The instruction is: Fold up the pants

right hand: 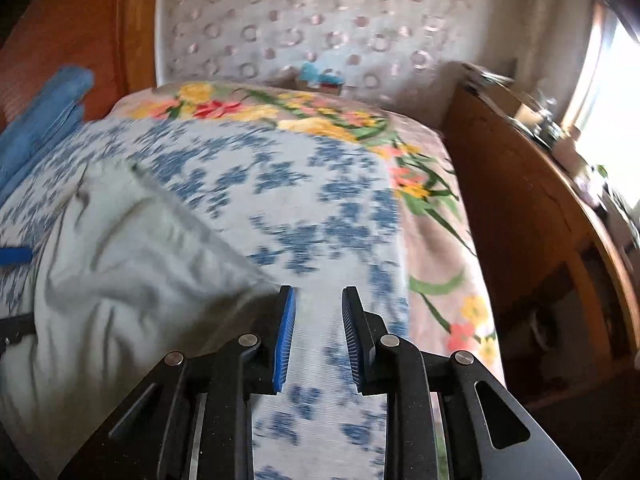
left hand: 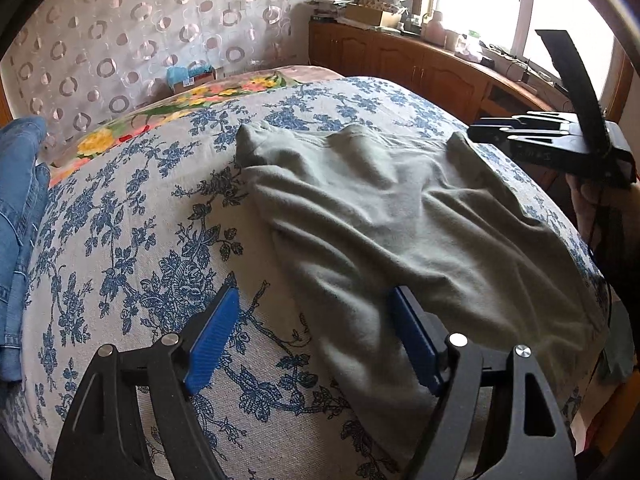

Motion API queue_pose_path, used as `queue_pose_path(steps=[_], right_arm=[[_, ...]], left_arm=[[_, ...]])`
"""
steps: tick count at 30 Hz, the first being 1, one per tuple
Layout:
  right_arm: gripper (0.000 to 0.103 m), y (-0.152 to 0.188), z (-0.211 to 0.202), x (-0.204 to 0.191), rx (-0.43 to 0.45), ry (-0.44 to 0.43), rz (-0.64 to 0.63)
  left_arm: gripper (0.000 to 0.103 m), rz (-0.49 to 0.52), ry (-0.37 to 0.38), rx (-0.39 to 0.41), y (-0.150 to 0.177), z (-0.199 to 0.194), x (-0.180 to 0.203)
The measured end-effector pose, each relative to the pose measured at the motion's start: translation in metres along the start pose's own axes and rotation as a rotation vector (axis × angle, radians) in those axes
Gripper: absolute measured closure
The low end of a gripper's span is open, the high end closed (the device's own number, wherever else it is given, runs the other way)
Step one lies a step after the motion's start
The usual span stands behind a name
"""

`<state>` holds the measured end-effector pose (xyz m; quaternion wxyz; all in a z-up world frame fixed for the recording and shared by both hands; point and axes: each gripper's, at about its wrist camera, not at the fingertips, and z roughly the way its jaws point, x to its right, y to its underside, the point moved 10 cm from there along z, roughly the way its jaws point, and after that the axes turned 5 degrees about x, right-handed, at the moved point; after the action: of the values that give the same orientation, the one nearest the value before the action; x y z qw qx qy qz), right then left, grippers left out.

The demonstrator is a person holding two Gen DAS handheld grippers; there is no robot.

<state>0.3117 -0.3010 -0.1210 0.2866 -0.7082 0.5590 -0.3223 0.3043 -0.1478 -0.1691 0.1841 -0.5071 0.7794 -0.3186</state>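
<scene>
Grey-green pants [left hand: 400,220] lie rumpled on the blue-flowered bedsheet [left hand: 132,216], reaching from the middle to the right edge of the bed. My left gripper [left hand: 316,296] stands wide open over their near left edge. Its right finger sits above the cloth and its left finger above the bare sheet, and nothing is gripped. In the right wrist view the pants [right hand: 120,264] are at the lower left. My right gripper [right hand: 318,292] is just off their right edge, jaws a little apart with only sheet between them. From the left wrist view it hovers at the bed's right side [left hand: 476,132].
Blue jeans [left hand: 20,220] lie at the bed's left edge, also in the right wrist view [right hand: 48,112]. A bright floral blanket [left hand: 180,104] covers the far end. Wooden cabinets [left hand: 400,56] with clutter run along the right under a window. A patterned curtain [left hand: 140,20] hangs behind.
</scene>
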Motion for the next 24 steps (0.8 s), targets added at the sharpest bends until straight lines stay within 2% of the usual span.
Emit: queue_pose_path(steps=[2, 9, 12, 15, 17, 20, 24], right_arm=[[0.078, 0.002, -0.004, 0.001, 0.006, -0.026, 0.016], [0.078, 0.011, -0.021, -0.023, 0.018, -0.143, 0.036], [0.078, 0.015, -0.018, -0.024, -0.002, -0.166, 0.032], [0.078, 0.019, -0.008, -0.022, -0.031, -0.166, 0.017], [0.098, 0.018, -0.006, -0.016, -0.037, -0.143, 0.007], [0.099, 0.016, -0.008, 0.001, -0.034, -0.097, 0.025], [0.098, 0.014, -0.011, 0.007, -0.014, -0.104, 0.054]], left_arm=[[0.019, -0.004, -0.008, -0.003, 0.000, 0.001, -0.002], [0.019, -0.006, -0.010, -0.004, 0.000, 0.001, -0.003], [0.019, -0.006, -0.009, -0.004, 0.000, 0.001, -0.003], [0.019, -0.006, -0.009, -0.004, 0.000, 0.001, -0.003], [0.019, -0.006, -0.009, -0.003, 0.000, 0.001, -0.003], [0.019, -0.006, -0.009, -0.003, 0.000, 0.001, -0.003], [0.019, -0.007, -0.009, -0.003, 0.000, 0.001, -0.003]])
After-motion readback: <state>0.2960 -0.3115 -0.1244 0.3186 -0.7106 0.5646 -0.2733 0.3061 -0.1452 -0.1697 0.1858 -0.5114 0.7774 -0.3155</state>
